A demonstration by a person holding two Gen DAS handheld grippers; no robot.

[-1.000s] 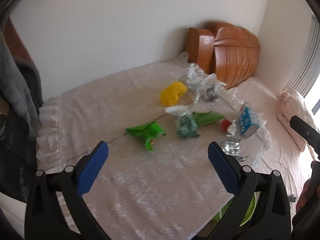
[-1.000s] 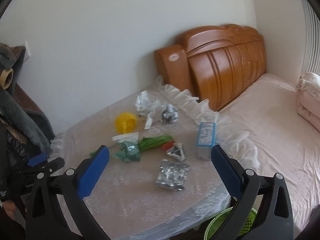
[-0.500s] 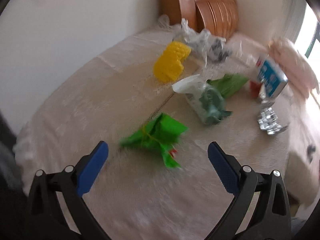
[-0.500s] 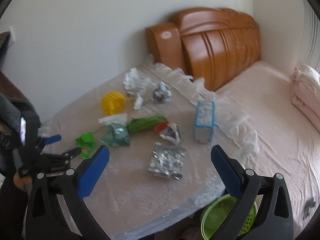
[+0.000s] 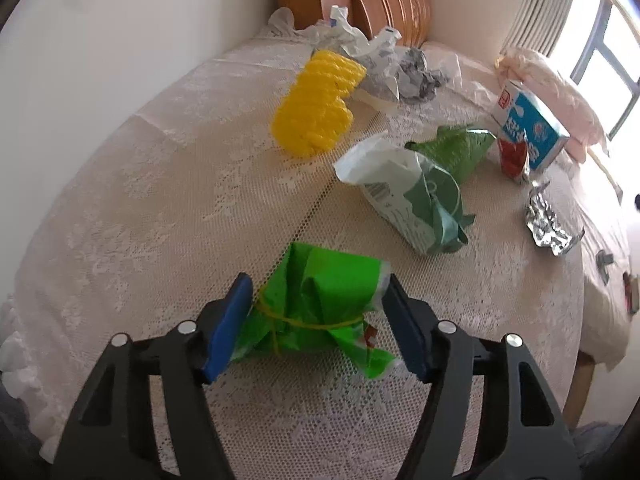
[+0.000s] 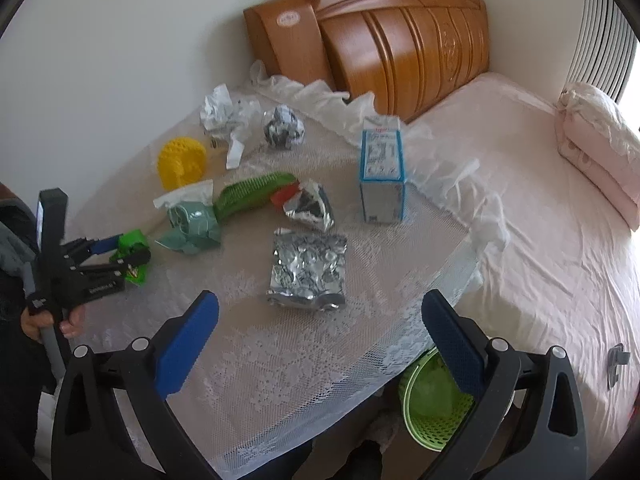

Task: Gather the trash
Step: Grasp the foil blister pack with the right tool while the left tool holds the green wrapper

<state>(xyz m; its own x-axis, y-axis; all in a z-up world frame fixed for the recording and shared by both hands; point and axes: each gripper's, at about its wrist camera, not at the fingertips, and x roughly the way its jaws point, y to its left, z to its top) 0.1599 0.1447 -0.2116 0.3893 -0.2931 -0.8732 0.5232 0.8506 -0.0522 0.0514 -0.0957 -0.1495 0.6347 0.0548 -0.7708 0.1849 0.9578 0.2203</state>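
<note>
- Green wrapper (image 5: 320,300), tied with a yellow rubber band, lies on the lace tablecloth (image 5: 160,208) at the near left of the table.
- The left gripper (image 5: 316,316) has just been closing its blue pads around this wrapper, and both pads look like they touch its sides.
- The right gripper (image 6: 320,344) is spread wide with nothing in it, above the near edge of the table.
- A silver foil pack (image 6: 306,270) lies just past it.
- A blue milk carton (image 6: 382,176) stands farther right.
- A green basket (image 6: 434,400) sits below the table edge.
</note>
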